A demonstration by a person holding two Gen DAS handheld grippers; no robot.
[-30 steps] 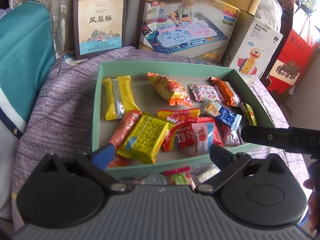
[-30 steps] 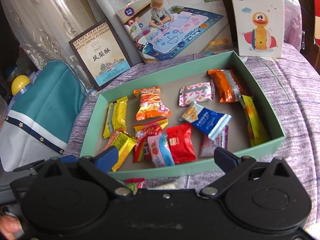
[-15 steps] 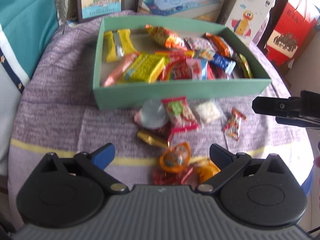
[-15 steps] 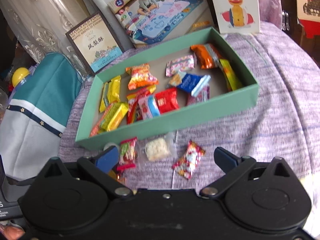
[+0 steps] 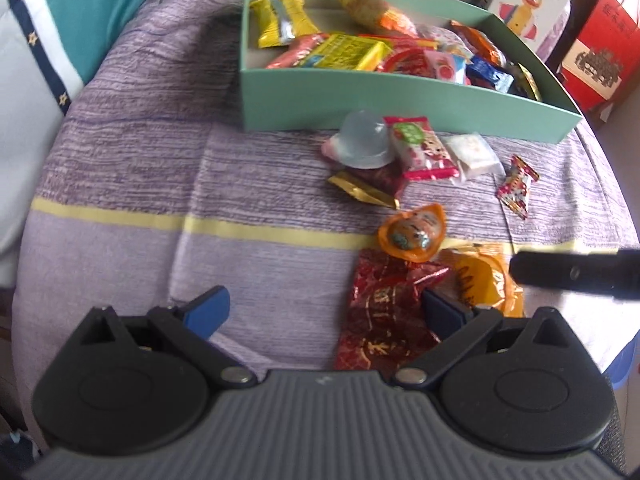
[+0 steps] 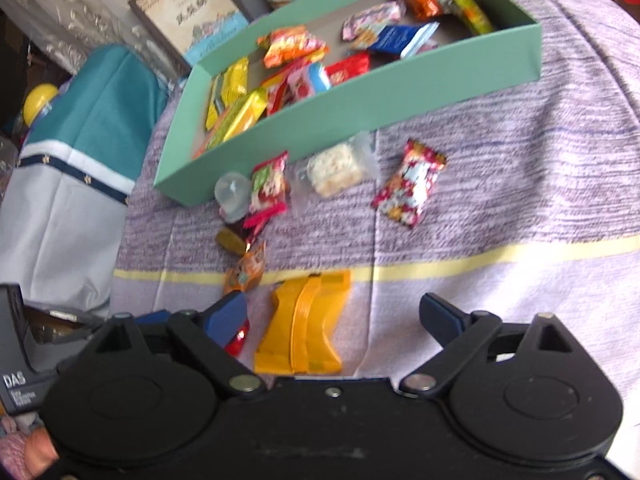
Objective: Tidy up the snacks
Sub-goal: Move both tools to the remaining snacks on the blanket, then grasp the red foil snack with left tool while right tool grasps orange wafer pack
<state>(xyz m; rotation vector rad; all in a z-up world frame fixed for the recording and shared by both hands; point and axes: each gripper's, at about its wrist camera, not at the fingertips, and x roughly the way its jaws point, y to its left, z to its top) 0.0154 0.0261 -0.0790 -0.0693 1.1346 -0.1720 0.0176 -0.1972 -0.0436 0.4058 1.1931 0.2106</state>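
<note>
Left wrist view: many snacks are already gathered in the green box [image 5: 400, 98]; a loose cluster is left near it on the purple cloth [image 5: 160, 160]. The left gripper [image 5: 320, 308] is held wide open and empty, beside a red packet [image 5: 384, 312] with gold characters.

Right wrist view: the right gripper [image 6: 334, 316], closing, holds nothing; a yellow packet [image 6: 304, 320] lies between its jaws. "DAS" is read on the far-left device [image 6: 16, 360].

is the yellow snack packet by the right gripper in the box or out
Out. The yellow packet lies flat on the purple cloth, in front of the green box.
</note>
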